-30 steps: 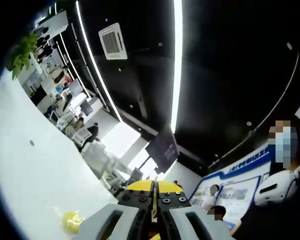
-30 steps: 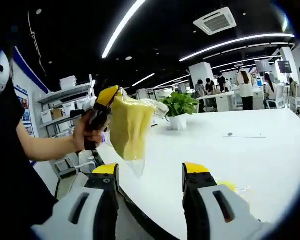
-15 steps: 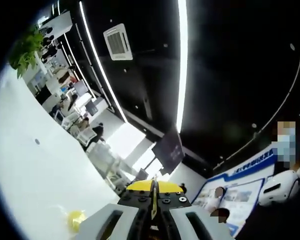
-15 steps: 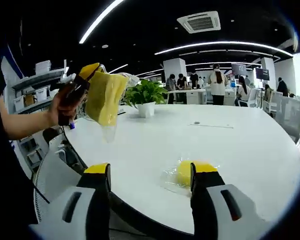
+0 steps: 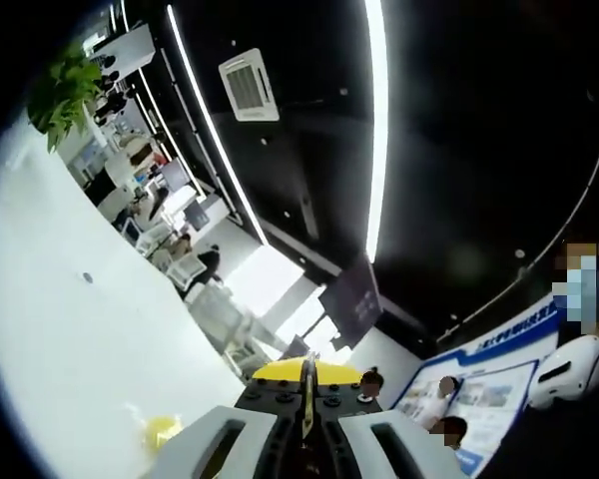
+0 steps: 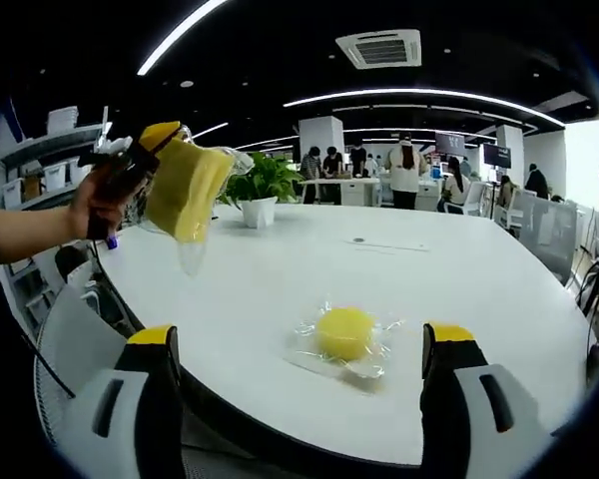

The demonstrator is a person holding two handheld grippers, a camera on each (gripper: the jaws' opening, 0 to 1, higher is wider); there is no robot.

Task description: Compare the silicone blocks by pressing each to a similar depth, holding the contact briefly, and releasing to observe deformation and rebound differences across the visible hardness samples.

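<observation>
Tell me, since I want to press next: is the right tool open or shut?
Open. In the right gripper view the right tool has its jaws spread wide, and the bagged yellow block lies on the table between them, untouched.

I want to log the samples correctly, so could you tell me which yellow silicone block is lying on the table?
The round yellow block in clear wrap lies on the white table; the other bagged yellow block hangs from the left hand-held gripper.

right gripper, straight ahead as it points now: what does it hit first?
Probably the round yellow silicone block in its clear plastic bag lying on the white table, between the open right gripper jaws' line. Depth is unclear; it may pass over it.
</observation>
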